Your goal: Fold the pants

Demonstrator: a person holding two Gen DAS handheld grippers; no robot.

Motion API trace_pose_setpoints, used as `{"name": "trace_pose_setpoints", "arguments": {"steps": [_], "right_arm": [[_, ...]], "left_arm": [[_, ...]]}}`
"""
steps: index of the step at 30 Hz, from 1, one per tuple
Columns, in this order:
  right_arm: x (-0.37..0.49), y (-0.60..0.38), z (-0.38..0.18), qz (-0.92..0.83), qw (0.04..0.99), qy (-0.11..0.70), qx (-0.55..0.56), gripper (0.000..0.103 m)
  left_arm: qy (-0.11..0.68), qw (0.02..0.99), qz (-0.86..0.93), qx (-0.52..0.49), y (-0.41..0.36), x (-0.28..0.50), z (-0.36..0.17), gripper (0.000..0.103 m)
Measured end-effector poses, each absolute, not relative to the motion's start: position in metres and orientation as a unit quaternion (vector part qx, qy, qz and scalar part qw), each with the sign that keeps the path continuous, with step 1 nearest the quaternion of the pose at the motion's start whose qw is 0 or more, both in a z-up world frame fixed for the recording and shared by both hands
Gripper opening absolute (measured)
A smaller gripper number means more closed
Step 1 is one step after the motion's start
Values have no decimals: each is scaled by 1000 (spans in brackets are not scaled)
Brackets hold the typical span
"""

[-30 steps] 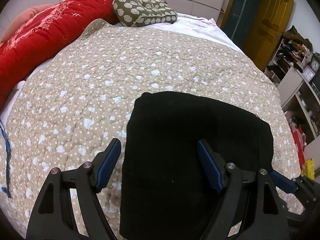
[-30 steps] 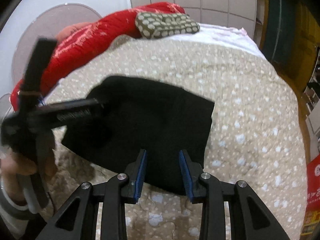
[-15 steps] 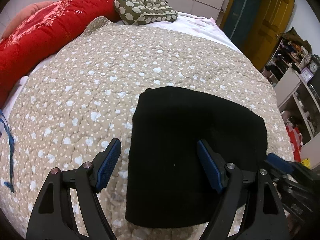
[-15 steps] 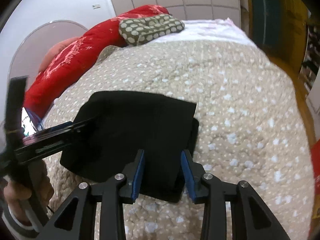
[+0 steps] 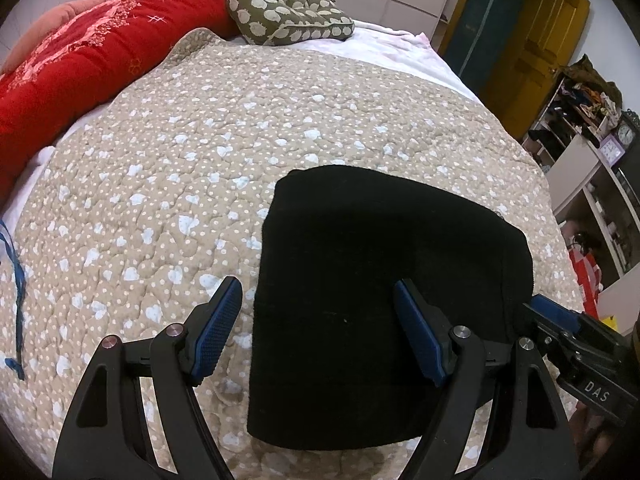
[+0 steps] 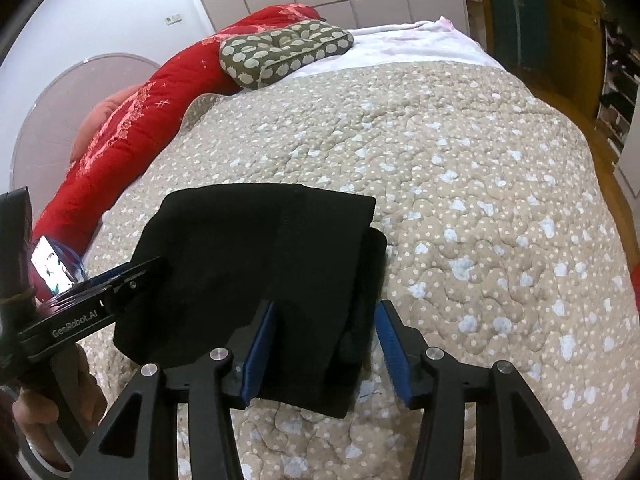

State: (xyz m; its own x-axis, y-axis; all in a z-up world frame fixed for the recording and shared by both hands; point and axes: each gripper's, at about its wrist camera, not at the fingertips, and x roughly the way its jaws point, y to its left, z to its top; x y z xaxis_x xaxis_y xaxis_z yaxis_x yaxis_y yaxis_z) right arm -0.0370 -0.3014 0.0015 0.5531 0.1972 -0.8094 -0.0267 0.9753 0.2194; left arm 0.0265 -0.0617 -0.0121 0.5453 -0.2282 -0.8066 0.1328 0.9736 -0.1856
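The black pants (image 5: pixel 380 280) lie folded into a thick rectangle on the beige quilted bedspread (image 5: pixel 200 140). My left gripper (image 5: pixel 316 296) hovers open over them, its jaws straddling the pants' left edge and nothing pressed. In the right wrist view the pants (image 6: pixel 260 248) show stacked layers at their right edge. My right gripper (image 6: pixel 326 312) is at their near right corner with its jaws opening. The corner lies between the pads, and the right pad stands clear of the cloth. The left gripper (image 6: pixel 120 284) appears there too, held by a hand (image 6: pixel 48 412).
A red quilt (image 5: pixel 80 60) and an olive patterned pillow (image 5: pixel 288 20) lie at the head of the bed. Shelves (image 5: pixel 592 160) and a yellow door (image 5: pixel 536 40) stand to the right. A blue cord (image 5: pixel 18 280) lies at the bedspread's left edge.
The right gripper's jaws have spread apart and its view has rolled. The pants' near edge, out of the left wrist frame a second ago, now shows, lying flat.
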Motion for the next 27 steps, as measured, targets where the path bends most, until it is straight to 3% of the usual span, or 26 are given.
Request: {"name": "trace_pose_setpoints", "arguments": {"steps": [12, 27], "right_arm": [[-31, -311, -5, 55, 872, 472, 115, 61], [-21, -317, -9, 59, 869, 476, 125, 66]], "left_arm": [[472, 872, -114, -67, -58, 31, -17, 79], [496, 845, -159, -124, -42, 39, -24, 81]]}}
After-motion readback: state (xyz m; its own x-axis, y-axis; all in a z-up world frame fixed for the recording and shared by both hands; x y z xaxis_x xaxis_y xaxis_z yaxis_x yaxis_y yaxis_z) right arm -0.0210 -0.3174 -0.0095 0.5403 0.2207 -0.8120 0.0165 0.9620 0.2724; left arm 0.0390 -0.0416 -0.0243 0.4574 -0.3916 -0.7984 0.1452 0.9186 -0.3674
